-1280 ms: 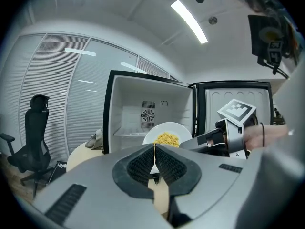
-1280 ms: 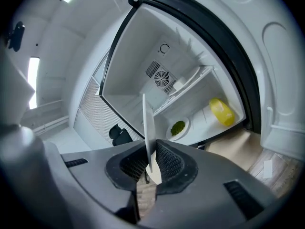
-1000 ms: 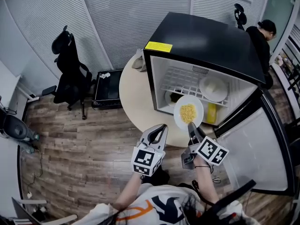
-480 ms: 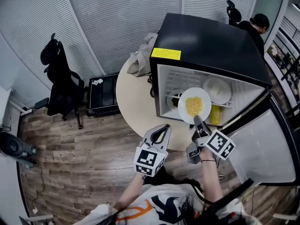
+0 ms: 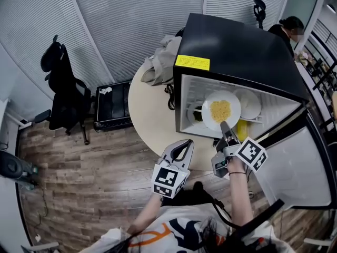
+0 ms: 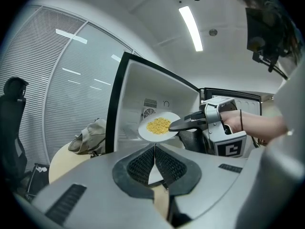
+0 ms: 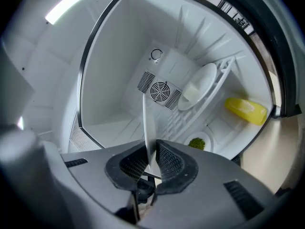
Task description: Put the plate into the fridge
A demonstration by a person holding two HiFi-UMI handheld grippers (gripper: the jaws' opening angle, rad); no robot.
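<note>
A white plate with a heap of yellow food hangs at the mouth of the open black fridge, over its upper wire shelf. My right gripper is shut on the plate's near rim; in the right gripper view the plate shows edge-on between the pads. The left gripper view also shows the plate, held by the right gripper. My left gripper is shut and empty, in front of the round table, left of the right one.
Inside the fridge a white bowl stands on the wire shelf, with a yellow item and a small dish of green food below. The fridge door stands open at right. Clothes lie on the table. An office chair stands left.
My right gripper has carried the plate up and forward, from in front of the fridge into its opening. The left gripper has stayed about where it was.
</note>
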